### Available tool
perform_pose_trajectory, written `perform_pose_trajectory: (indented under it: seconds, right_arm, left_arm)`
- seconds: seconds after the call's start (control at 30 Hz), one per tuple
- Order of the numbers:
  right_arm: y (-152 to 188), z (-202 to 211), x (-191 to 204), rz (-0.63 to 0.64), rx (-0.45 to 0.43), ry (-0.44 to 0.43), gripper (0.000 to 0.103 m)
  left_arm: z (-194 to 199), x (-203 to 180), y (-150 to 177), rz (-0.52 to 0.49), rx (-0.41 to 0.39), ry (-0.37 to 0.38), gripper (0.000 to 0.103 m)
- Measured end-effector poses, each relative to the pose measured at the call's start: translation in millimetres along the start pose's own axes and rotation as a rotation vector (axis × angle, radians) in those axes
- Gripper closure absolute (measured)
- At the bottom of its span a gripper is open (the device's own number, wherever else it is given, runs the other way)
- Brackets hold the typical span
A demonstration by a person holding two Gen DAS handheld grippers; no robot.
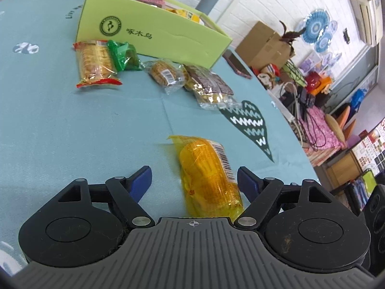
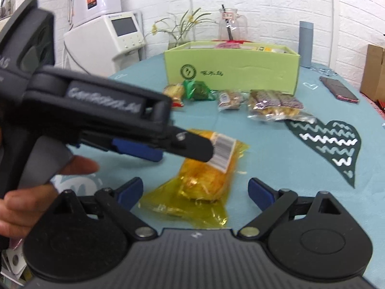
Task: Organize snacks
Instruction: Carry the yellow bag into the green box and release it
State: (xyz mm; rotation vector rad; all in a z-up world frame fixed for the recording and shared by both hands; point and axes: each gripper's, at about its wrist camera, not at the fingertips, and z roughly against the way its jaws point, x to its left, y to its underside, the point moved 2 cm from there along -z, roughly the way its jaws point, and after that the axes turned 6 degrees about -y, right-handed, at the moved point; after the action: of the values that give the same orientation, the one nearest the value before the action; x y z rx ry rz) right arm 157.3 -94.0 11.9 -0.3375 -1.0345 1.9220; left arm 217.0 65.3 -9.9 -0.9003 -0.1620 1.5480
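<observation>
A yellow-wrapped snack pack (image 1: 210, 175) lies on the teal tablecloth between the fingers of my open left gripper (image 1: 194, 177), closer to the right finger. In the right wrist view the same pack (image 2: 204, 175) lies ahead of my open, empty right gripper (image 2: 195, 189), with the left gripper (image 2: 182, 148) reaching over it from the left. A green box (image 1: 154, 33) holding several snacks stands beyond. In front of it lie a red-edged cracker pack (image 1: 96, 63), a green pack (image 1: 124, 55), a clear biscuit pack (image 1: 166, 72) and a brown-labelled pack (image 1: 209, 86).
A phone (image 2: 339, 89) lies on the table right of the box. A grey bottle (image 2: 306, 44), a glass jar (image 2: 232, 26) and a plant vase stand behind the box. The table's right edge drops off to clutter and cardboard boxes (image 1: 264, 45).
</observation>
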Motion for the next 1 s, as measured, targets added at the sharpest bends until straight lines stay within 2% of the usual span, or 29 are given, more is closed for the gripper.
perform_pose_trajectory:
  seconds: [0.17, 0.2, 0.23, 0.27, 0.47, 0.67, 0.77, 0.87, 1.0]
  right_arm:
    - [-1, -12, -6, 0.019, 0.007, -0.052, 0.011]
    - [-1, -18, -10, 0.018, 0.012, -0.071, 0.009]
    - [-2, -18, -8, 0.039, 0.005, -0.072, 0.019]
    - [-4, -19, -6, 0.052, 0.011, -0.077, 0.022]
    - [-37, -22, -11, 0.089, -0.041, -0.085, 0.024]
    - [-109, -49, -19, 0.208, -0.127, -0.079, 0.022]
    - [-160, -80, -27, 0.252, -0.167, -0.096, 0.021]
    - [-204, -119, -36, 0.255, -0.171, -0.129, 0.021]
    - [-243, -183, -49, 0.238, -0.110, -0.174, 0.022]
  left_arm:
    - [-12, -9, 1, -0.022, 0.035, 0.026, 0.039]
    - [-14, -11, 1, -0.032, 0.027, 0.030, 0.042]
    - [-17, -13, 1, -0.045, 0.029, 0.028, 0.050]
    - [-20, -14, 0, -0.052, 0.049, 0.041, 0.077]
    - [-13, -16, -25, -0.020, 0.012, 0.068, 0.076]
    - [-2, -17, -103, -0.057, -0.111, 0.050, 0.075]
    - [-3, -8, -155, -0.087, -0.183, 0.014, 0.074]
    - [-12, 6, -203, -0.118, -0.233, -0.043, 0.074]
    - [-42, 37, -247, -0.122, -0.226, -0.120, 0.075]
